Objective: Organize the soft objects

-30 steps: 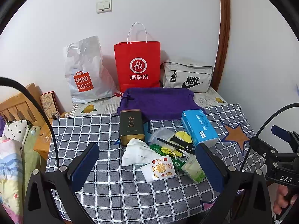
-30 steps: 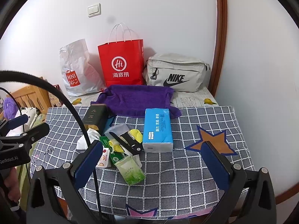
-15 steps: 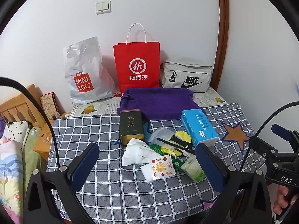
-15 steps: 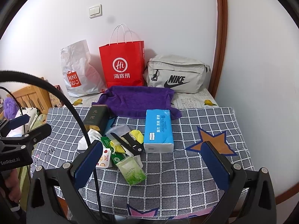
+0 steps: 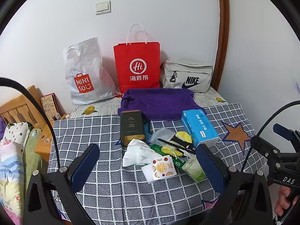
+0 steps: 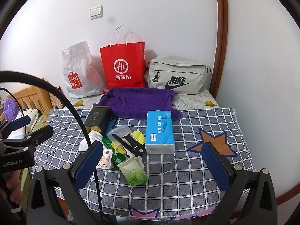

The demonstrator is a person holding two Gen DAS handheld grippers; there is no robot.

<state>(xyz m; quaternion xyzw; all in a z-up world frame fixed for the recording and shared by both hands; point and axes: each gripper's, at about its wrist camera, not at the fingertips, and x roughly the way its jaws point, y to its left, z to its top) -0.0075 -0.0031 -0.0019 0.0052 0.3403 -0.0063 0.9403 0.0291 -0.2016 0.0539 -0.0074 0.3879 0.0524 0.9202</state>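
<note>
A purple towel (image 5: 157,102) (image 6: 138,101) lies at the back of a checked tablecloth (image 5: 105,131) (image 6: 196,123). In front of it are a blue tissue pack (image 5: 199,127) (image 6: 160,131), a white cloth (image 5: 138,151) (image 6: 90,140), a fruit-print packet (image 5: 161,168), a green tissue packet (image 5: 195,169) (image 6: 133,172), a dark tin (image 5: 132,125) (image 6: 96,119) and yellow items (image 5: 184,136). My left gripper (image 5: 148,166) is open above the near table edge, facing the pile. My right gripper (image 6: 153,163) is open, held near the front edge, right of the pile.
Against the wall stand a white MINISO bag (image 5: 86,73) (image 6: 78,71), a red paper bag (image 5: 137,65) (image 6: 123,65) and a grey Nike bag (image 5: 187,75) (image 6: 176,75). A wooden bed frame with bedding (image 5: 15,131) is at the left. Black scissors (image 6: 129,146) lie in the pile.
Both views have shifted very slightly; the objects on the table have not moved. Both grippers stay open.
</note>
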